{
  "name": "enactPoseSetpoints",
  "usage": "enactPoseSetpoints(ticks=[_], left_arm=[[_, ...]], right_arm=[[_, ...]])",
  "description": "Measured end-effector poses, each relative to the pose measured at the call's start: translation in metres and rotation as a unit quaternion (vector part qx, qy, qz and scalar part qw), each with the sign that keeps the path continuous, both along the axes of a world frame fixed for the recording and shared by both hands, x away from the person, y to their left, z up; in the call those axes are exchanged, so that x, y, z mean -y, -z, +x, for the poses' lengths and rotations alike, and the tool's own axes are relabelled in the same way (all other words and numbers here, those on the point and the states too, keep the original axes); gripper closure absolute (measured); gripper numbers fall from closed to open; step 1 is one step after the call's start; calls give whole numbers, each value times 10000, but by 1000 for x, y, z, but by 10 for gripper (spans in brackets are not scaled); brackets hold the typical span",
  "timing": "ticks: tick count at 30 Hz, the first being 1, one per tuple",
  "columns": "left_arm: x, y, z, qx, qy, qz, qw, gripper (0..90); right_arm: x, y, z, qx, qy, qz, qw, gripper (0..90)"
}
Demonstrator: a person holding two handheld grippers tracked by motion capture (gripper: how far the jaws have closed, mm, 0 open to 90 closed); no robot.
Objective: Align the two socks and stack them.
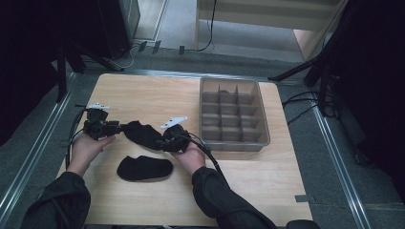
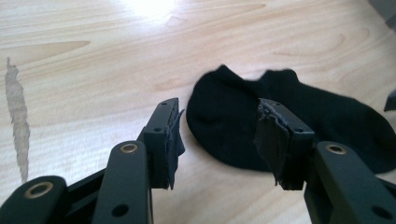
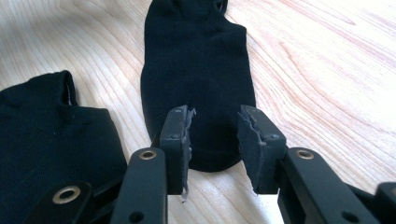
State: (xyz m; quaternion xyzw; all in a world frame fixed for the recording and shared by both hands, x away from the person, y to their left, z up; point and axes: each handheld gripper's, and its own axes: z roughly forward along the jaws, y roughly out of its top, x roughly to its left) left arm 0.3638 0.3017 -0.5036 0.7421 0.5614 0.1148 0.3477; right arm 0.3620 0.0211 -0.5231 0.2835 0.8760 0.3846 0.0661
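Observation:
A black ankle sock [image 1: 142, 135] lies flat on the wooden table [image 1: 267, 176], stretched between my two grippers. My left gripper [image 1: 120, 128] points right at its cuff end. In the left gripper view the jaws [image 2: 219, 106] stand open, the cuff end of the sock [image 2: 327, 121] lies between and beyond them, and the pads do not press on it. My right gripper [image 1: 161, 142] points left at the toe end. Its jaws [image 3: 215, 112] are open astride the toe of the sock [image 3: 196, 60] without pinching it. A second black sock [image 1: 144, 168] [image 3: 46, 135] lies nearer the front edge.
A grey plastic box with several compartments [image 1: 234, 114] stands at the back right of the table, close to my right hand. Cables trail from both grippers over the table. Bare wood lies to the back left and front right.

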Motion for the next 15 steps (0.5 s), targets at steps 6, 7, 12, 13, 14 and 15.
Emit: enactPoseSetpoints(ticks=[6, 7, 12, 13, 14, 15], left_arm=[[4, 7, 14, -39, 2, 2, 10000, 496], [5, 8, 15, -54, 28, 27, 10000, 496], [10, 16, 20, -102, 126, 179, 9997, 508], [10, 17, 21, -131, 135, 202, 9996, 508], [10, 17, 21, -131, 135, 202, 9996, 509], [11, 19, 22, -147, 168, 268, 9994, 509]], right_arm=[[-2, 5, 1, -62, 145, 2, 9999, 567], [-3, 7, 2, -114, 175, -14, 9998, 561], [-8, 16, 2, -98, 201, -79, 9997, 561], [-8, 16, 2, -84, 215, -70, 9997, 563], [-8, 16, 2, -70, 212, -61, 9997, 571], [-8, 16, 2, -70, 212, -61, 9997, 571]])
